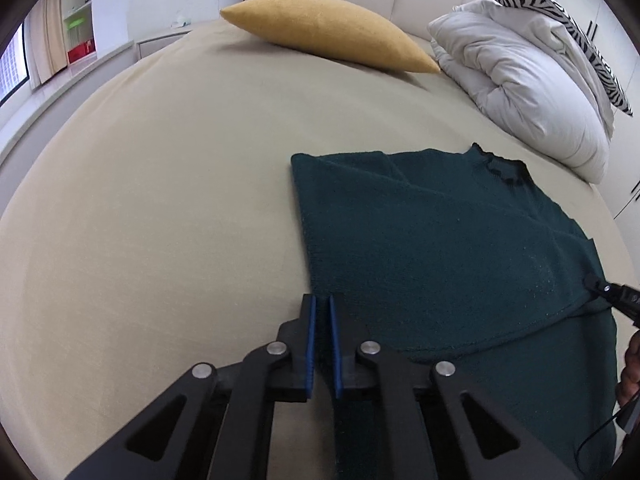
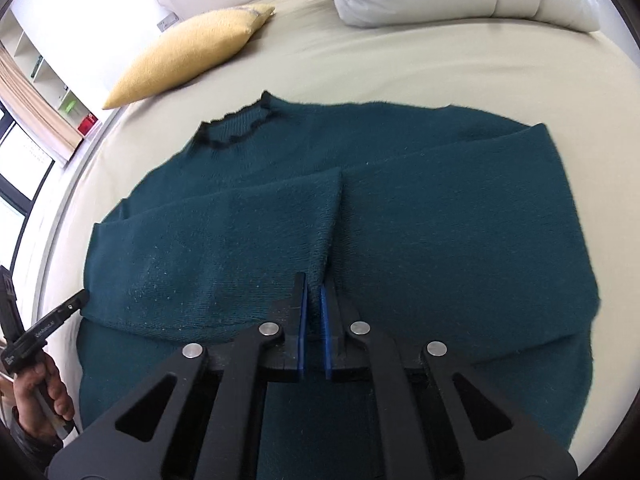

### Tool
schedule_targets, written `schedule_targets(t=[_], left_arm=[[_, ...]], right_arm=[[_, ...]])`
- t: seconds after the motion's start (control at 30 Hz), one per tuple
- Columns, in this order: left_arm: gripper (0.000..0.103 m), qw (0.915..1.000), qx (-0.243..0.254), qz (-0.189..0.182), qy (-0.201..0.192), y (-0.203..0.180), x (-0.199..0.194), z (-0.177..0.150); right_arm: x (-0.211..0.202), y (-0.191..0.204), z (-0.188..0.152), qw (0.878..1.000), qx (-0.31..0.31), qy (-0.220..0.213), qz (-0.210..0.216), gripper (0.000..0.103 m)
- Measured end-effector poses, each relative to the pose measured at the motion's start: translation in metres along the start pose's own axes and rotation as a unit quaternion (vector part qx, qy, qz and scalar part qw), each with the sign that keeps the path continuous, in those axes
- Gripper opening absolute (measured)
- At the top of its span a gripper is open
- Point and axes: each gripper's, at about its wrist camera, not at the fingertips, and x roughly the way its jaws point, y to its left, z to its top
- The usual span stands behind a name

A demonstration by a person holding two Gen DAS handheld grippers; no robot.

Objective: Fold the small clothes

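A dark green knit sweater [image 1: 432,232] lies flat on the beige bed [image 1: 160,200], its collar far from me and both sleeves folded in across the body. It fills the right wrist view [image 2: 400,220]. My left gripper [image 1: 322,300] is shut on the sweater's left edge near the hem. My right gripper [image 2: 313,280] is shut on the cuff of the folded-in sleeve at the sweater's middle. The right gripper also shows in the left wrist view [image 1: 592,282], and the left one in the right wrist view [image 2: 82,295].
A yellow cushion [image 1: 332,36] lies at the head of the bed. A folded white duvet [image 1: 520,84] with a zebra-striped pillow [image 1: 560,20] sits at the far right. A window sill and shelves [image 1: 76,28] stand at the left.
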Motion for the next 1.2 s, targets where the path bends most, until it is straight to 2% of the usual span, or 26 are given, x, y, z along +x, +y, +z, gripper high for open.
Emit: schedule_targets(t=[0.13,0.27,0.33,0.57,0.6,0.73,0.8,0.87,0.93,0.97,1.0,1.03,1.07,1.1,1.2], left_arm=[[0.004,0.9999,0.008,0.008,-0.001,0.006,-0.002,0.001],[0.001,0.9997,0.01,0.02,0.004,0.007,0.002,-0.005],[0.001,0.9997,0.011,0.022,0.004,0.008,0.005,-0.01],[0.001,0.9997,-0.009,0.017,-0.013,0.01,-0.007,-0.005],[0.001,0.9996,-0.013,0.014,-0.02,0.011,-0.011,-0.005],[0.001,0.9987,-0.016,0.011,-0.046,0.007,-0.027,-0.003],[0.008,0.9987,-0.01,0.003,-0.049,0.001,-0.027,-0.003],[0.027,0.9995,-0.002,0.008,-0.031,-0.006,-0.017,-0.007],[0.028,0.9999,-0.002,0.003,-0.012,-0.009,-0.007,-0.013],[0.029,0.9999,-0.006,0.0,-0.01,-0.009,-0.008,-0.016],[0.031,0.9999,-0.01,-0.003,-0.013,-0.007,-0.013,-0.019],[0.04,0.9997,-0.014,-0.006,-0.018,-0.005,-0.021,-0.022],[0.051,0.9995,-0.016,-0.01,-0.023,-0.003,-0.029,-0.025],[0.056,0.9993,-0.02,-0.017,-0.027,-0.001,-0.037,-0.029],[0.066,0.9977,-0.023,-0.057,-0.029,0.006,-0.069,-0.051]], right_arm=[[-0.015,0.006,-0.005,1.0,-0.004,-0.014,0.009,0.004],[0.008,-0.003,-0.006,1.0,-0.005,0.013,-0.013,0.004],[0.016,-0.014,-0.007,1.0,0.014,0.014,0.004,0.003],[0.014,-0.015,-0.006,1.0,0.014,0.023,0.007,0.004],[0.01,-0.017,-0.005,1.0,0.02,0.018,0.009,0.009],[-0.017,-0.025,-0.001,0.998,0.043,-0.037,-0.007,0.01],[-0.022,-0.027,0.0,0.998,0.046,-0.047,0.004,0.01],[-0.015,-0.025,-0.001,0.999,0.038,-0.036,0.007,0.011],[0.001,-0.022,-0.006,1.0,0.021,-0.004,-0.004,0.028],[0.009,-0.023,-0.008,1.0,0.013,0.01,-0.002,0.03],[0.007,-0.021,-0.011,1.0,0.004,-0.004,-0.002,0.031],[0.0,-0.022,-0.012,1.0,0.008,-0.009,-0.002,0.031],[-0.008,-0.024,-0.012,1.0,0.022,-0.013,-0.001,0.036],[-0.018,-0.027,-0.013,0.999,0.034,-0.023,0.006,0.045],[-0.063,-0.031,-0.023,0.997,0.032,-0.065,0.017,0.05]])
